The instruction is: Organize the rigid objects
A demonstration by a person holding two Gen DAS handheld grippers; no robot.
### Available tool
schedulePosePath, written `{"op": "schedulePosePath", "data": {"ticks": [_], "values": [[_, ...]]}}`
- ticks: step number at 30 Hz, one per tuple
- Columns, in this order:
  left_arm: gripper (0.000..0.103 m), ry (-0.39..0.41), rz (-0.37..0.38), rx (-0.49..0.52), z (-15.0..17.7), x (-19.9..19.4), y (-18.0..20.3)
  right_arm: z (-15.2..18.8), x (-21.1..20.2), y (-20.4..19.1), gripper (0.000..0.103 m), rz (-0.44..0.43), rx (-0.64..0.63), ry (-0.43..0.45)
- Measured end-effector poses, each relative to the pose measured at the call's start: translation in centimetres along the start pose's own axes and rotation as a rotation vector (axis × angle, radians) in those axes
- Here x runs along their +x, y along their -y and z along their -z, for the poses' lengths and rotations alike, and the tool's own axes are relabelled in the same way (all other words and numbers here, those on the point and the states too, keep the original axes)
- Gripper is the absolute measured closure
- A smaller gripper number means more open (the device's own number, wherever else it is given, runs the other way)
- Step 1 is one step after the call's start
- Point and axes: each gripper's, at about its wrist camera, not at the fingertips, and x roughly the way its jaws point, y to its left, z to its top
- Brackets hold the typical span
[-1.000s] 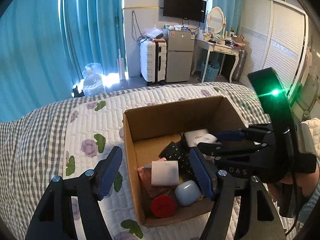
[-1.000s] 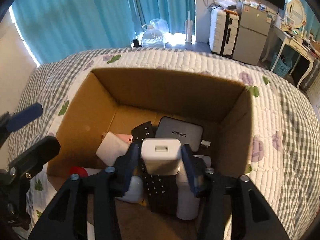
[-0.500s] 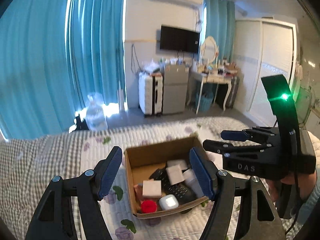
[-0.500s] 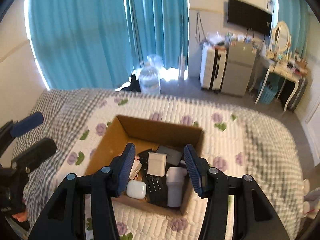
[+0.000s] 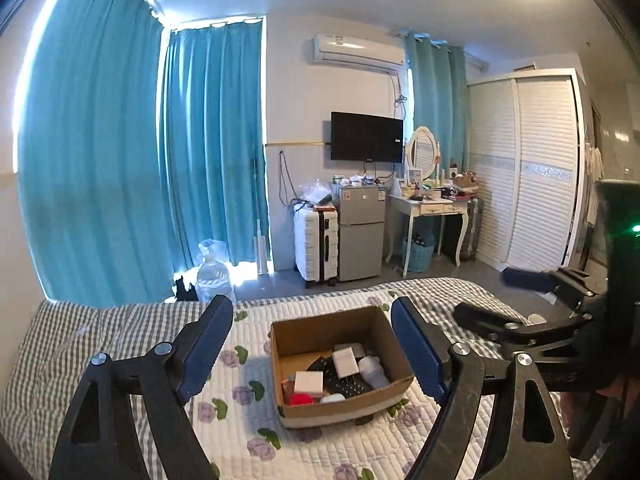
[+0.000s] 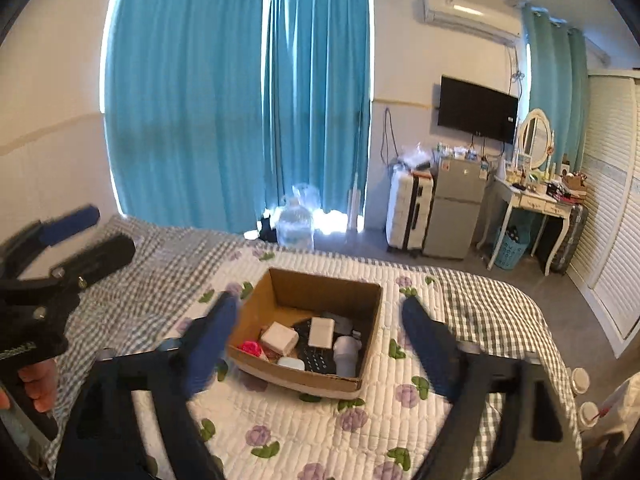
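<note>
Open brown cardboard box (image 5: 382,400) on the quilted floral bedspread (image 5: 240,432), at 6 o'clock in both views, holding a white square charger (image 6: 321,332), a white cylinder (image 6: 346,354) and a red round item (image 6: 249,347). Left gripper (image 5: 312,354) and right gripper (image 6: 320,346): fingers spread wide, holding nothing, well above the box.

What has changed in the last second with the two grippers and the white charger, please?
The right gripper let go of the white charger, which now lies in the cardboard box, and opened. Both it and the left gripper drew up and back from the box. The box stayed on the quilt; the left gripper stayed open and empty.
</note>
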Motion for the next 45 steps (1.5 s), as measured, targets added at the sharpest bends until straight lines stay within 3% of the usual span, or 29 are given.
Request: {"op": "schedulePosePath", "data": {"ticks": [1, 7, 13, 20, 45], "values": [[0.019, 0.0, -0.009, -0.005, 0.4, 0.0, -0.1, 0.5, -0.4, -0.1, 0.0, -0.003, 0.001, 0.044], [0.018, -0.005, -0.105, -0.007, 4.5, 1.3, 0.1, 2.8, 0.1, -0.8, 0.0, -0.01, -0.021, 0.106], [0.018, -0.002, -0.108, -0.024, 8.1, 1.9, 0.3, 7.1, 2.6, -0.1, 0.0, 0.007, 0.046, 0.058], [0.018, -0.064, -0.06, -0.022, 10.4, 3.0, 0.7, 10.5, 5.1, 0.7, 0.0, 0.04, 0.061, -0.029], [0.018, -0.118, -0.054, -0.036, 10.8, 3.5, 0.4, 10.6, 5.1, 1.4, 0.0, 0.06, 0.085, -0.052]]}}
